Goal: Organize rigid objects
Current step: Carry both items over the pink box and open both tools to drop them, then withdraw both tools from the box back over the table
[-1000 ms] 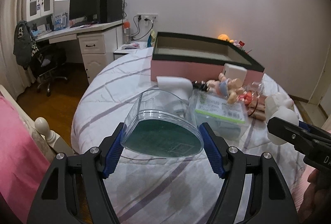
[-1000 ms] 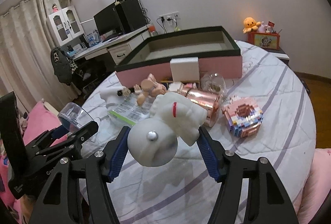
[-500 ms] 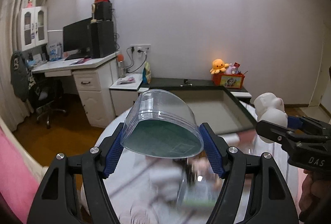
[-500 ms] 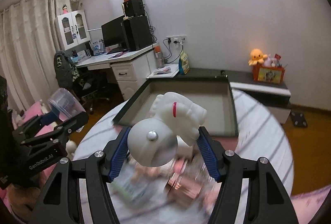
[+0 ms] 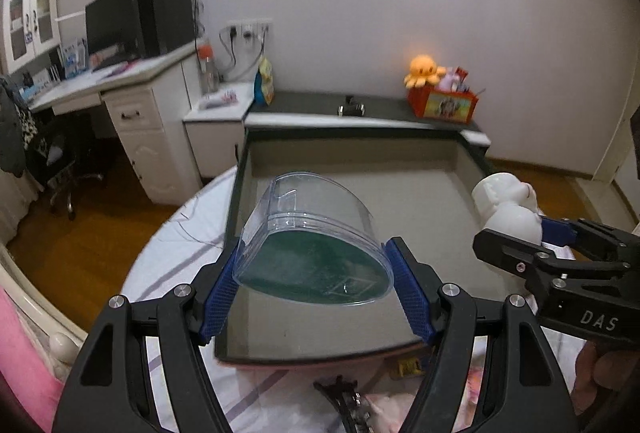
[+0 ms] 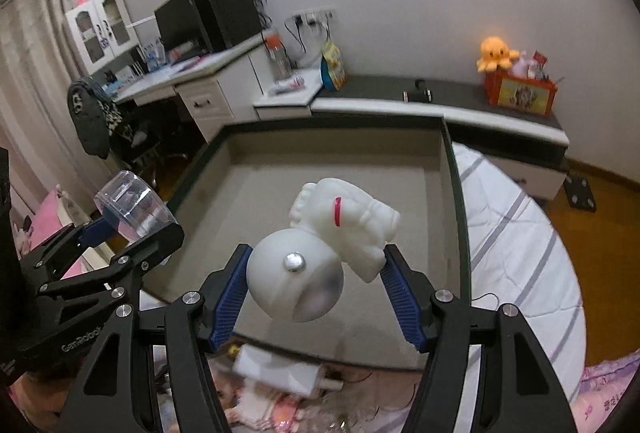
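— While both tools hang over the bed, what is nearest to us?

— At the near edge of the bed (image 6: 520, 257), under the fingers, lies a blurred heap of small things: a white block (image 6: 280, 373), a black clip (image 5: 344, 393), some pink bits. I cannot tell more of them.

— And the left gripper (image 5: 316, 275)?

— Its blue pads are pressed on the two sides of a clear plastic case (image 5: 312, 237) with a dark green bottom. The case is tilted, held in the air above the near left part of the big box (image 5: 236, 201).

— The right gripper (image 6: 316, 281)?

— Clamped on a white figurine (image 6: 320, 249) with a round base, a metal stud in it and a thin red band. It hangs over the middle of the same box, which has a dark rim, a grey floor and a pink outer wall along its near side.

— The two tools?

— Side by side, apart.

— Farther back?

— Beyond the box's far rim stands a low dark-topped cabinet (image 6: 460, 101) by the wall, with an orange plush octopus (image 6: 496, 51) on a red box (image 6: 520, 93) at its right end. A white desk (image 5: 132, 93) with a monitor (image 5: 112, 21) stands at far left.
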{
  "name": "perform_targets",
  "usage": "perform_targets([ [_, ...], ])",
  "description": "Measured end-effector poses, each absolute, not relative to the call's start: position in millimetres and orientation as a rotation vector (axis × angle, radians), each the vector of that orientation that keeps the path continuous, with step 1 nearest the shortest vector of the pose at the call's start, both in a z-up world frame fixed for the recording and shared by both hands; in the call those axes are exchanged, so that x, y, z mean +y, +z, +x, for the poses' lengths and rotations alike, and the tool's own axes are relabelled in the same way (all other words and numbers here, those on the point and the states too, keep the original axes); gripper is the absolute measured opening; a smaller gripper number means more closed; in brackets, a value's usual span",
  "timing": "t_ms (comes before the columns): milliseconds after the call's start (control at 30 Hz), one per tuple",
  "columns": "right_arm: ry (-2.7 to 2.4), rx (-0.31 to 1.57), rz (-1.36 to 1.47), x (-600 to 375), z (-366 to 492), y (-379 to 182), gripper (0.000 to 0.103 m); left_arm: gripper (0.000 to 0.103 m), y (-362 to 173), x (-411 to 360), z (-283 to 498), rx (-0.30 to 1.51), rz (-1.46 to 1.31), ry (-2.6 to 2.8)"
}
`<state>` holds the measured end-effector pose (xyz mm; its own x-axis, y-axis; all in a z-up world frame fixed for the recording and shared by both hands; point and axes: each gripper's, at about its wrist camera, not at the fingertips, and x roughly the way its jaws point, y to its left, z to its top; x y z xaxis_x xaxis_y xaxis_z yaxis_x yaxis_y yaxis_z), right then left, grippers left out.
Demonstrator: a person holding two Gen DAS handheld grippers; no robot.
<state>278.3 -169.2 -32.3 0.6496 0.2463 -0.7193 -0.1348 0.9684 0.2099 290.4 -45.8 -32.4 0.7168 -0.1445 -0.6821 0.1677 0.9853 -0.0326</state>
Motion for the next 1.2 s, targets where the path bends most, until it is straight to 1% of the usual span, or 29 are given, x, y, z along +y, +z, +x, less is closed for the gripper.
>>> perform_targets([
  [233, 0.214, 0.924, 0.130, -174.3, 297.7, -59.9, 0.067, 0.073, -59.8, -53.1, 315.9, 0.849, 0.059, -0.136],
  [267, 0.213, 0.927, 0.119, -174.4, 298.1, -61.3, 0.067, 0.076, -60.7, -53.2, 317.3, 0.857, 0.061, -0.131],
  [300, 0.213, 0.929, 0.110, -173.8, 298.4, -61.3, 0.067, 0.084, -59.4, -53.9, 318.5, 0.863, 0.061, -0.126],
  [333, 0.218, 0.932, 0.105, -174.0, 298.8, -61.9, 0.068, 0.090, -57.4, -54.3, 317.5, 0.858, 0.063, -0.119],
  [367, 0.224, 0.936, 0.103, -174.7, 299.3, -62.1, 0.070, 0.100, -55.4, -54.1, 316.2, 0.848, 0.067, -0.112],
  [400, 0.229, 0.935, 0.107, -175.2, 300.7, -61.1, 0.080, 0.101, -52.3, -54.6, 314.9, 0.836, 0.071, -0.117],
  [433, 0.225, 0.930, 0.111, -177.2, 300.4, -60.4, 0.084, 0.101, -50.2, -55.1, 312.9, 0.830, 0.083, -0.105],
  [467, 0.218, 0.925, 0.111, -178.9, 300.0, -59.7, 0.084, 0.102, -47.0, -55.3, 309.3, 0.821, 0.097, -0.091],
  [533, 0.215, 0.928, 0.101, -180.3, 298.4, -57.7, 0.089, 0.103, -40.9, -53.3, 305.3, 0.803, 0.096, -0.081],
  [600, 0.202, 0.924, 0.089, -181.3, 296.2, -54.0, 0.090, 0.103, -31.1, -46.4, 296.1, 0.770, 0.075, -0.074],
  [633, 0.198, 0.910, 0.092, -181.9, 293.4, -50.2, 0.093, 0.103, -24.6, -43.1, 288.3, 0.745, 0.061, -0.069],
  [667, 0.199, 0.895, 0.105, -184.1, 288.8, -46.2, 0.100, 0.103, -20.2, -40.5, 281.8, 0.727, 0.051, -0.067],
  [700, 0.199, 0.884, 0.119, -185.8, 285.3, -41.9, 0.103, 0.103, -13.7, -37.3, 272.2, 0.702, 0.038, -0.067],
  [967, 0.151, 0.782, 0.202, -192.3, 232.6, -5.4, 0.103, 0.103, 28.3, -15.6, 193.0, 0.553, 0.004, -0.116],
  [1200, -0.021, 0.688, 0.218, -178.4, 155.5, 29.1, 0.103, 0.103, 44.9, 6.9, 140.3, 0.507, -0.017, -0.174],
])
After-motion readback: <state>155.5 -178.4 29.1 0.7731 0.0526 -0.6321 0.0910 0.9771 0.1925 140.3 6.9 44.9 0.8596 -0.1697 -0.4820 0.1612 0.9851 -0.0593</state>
